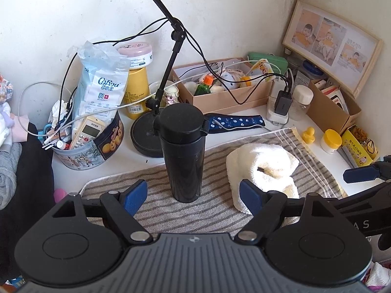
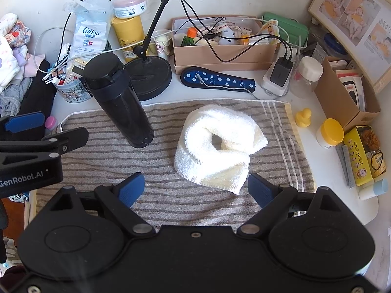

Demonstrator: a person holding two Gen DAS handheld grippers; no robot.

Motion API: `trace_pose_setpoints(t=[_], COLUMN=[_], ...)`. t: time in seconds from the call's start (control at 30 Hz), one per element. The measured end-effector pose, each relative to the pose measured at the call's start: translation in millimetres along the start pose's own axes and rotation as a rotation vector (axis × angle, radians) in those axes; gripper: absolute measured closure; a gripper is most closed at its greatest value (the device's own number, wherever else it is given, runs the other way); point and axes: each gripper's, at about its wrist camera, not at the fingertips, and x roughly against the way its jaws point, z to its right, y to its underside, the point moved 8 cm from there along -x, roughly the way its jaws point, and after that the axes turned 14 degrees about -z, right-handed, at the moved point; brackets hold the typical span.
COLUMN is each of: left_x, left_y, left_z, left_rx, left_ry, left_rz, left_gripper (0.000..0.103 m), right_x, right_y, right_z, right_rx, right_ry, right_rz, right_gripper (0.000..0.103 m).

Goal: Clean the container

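Left gripper: fingers spread wide, empty, levelled at black lidded bottle standing upright on striped mat. Right gripper: fingers spread wide, empty, poised above rolled white towel beside bottle.

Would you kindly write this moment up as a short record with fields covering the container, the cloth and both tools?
container: tall black flask with a closed black lid, upright on the grey striped mat
cloth: crumpled white terry towel, on the mat to the right of the flask, apart from it
left tool: open, empty, flask straight ahead between its blue pads
right tool: open, empty, facing the towel
contact: neither tool touches flask or towel
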Motion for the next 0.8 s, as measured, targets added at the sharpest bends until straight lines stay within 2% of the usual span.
trace_pose_setpoints(t=[0.27, 0.8], left_x=[-1.0, -1.9], left_y=[2.2, 1.3], left_z=[-1.8, -1.4], left_rx=[0.012, 0.012], left_ry=[0.024, 0.023], left_rz=[-0.005, -0.007], left_gripper=[0.021, 0.021], right_x=[-1.8, -1.4], right_y=[0.0, -0.9], right_z=[-1.1, 0.8], right_rx=[-0.002, -0.003], right_ry=[0.000, -0.001], right_rz=[-0.008, -0.008], right_gripper=[0.012, 0.011])
